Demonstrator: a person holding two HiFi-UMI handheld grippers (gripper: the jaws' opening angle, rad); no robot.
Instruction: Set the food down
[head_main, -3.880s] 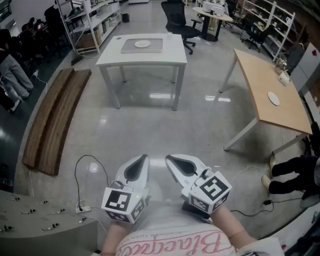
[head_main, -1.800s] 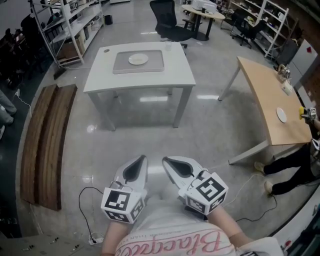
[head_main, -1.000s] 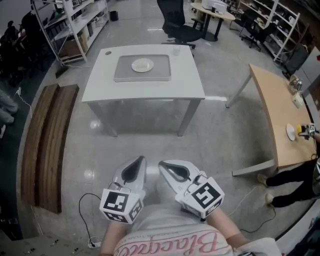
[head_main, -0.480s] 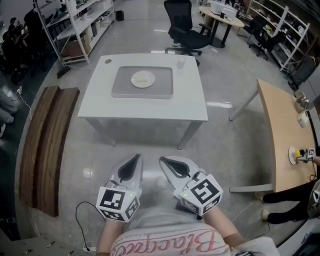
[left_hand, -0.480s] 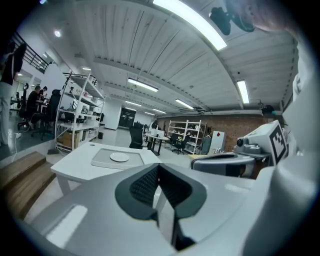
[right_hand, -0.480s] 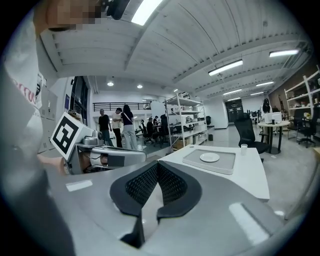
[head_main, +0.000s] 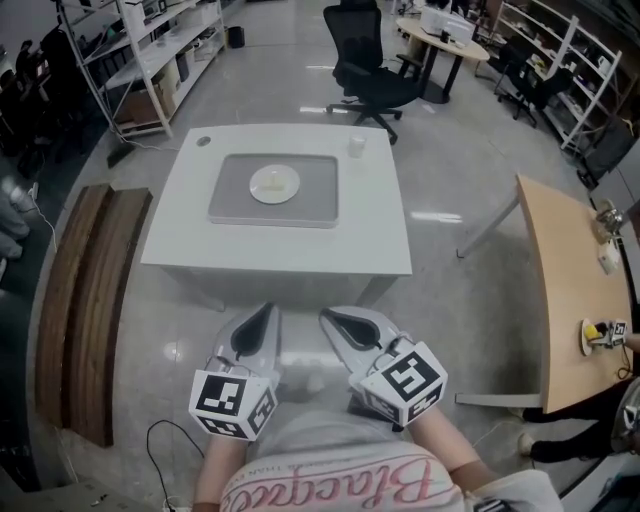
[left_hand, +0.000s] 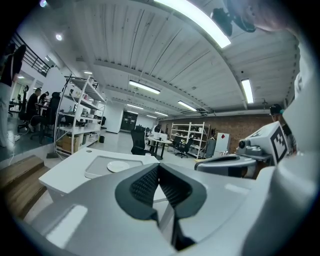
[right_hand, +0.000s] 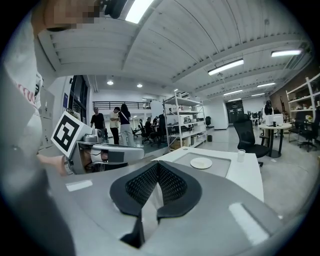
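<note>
Food plate (head_main: 274, 184), contents unclear, grey tray (head_main: 312, 196), white table (head_main: 380, 232), glossy workshop floor (head_main: 470, 170)

Near strip of table (head_main: 385, 240) free — tray (head_main: 228, 200), plate (head_main: 274, 184), cup (head_main: 356, 146) beyond.

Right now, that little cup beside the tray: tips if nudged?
Probably. The cup looks small and see-through, so it is likely light and easy to topple. It stands alone on the smooth white table, so a low push might slide it.
</note>
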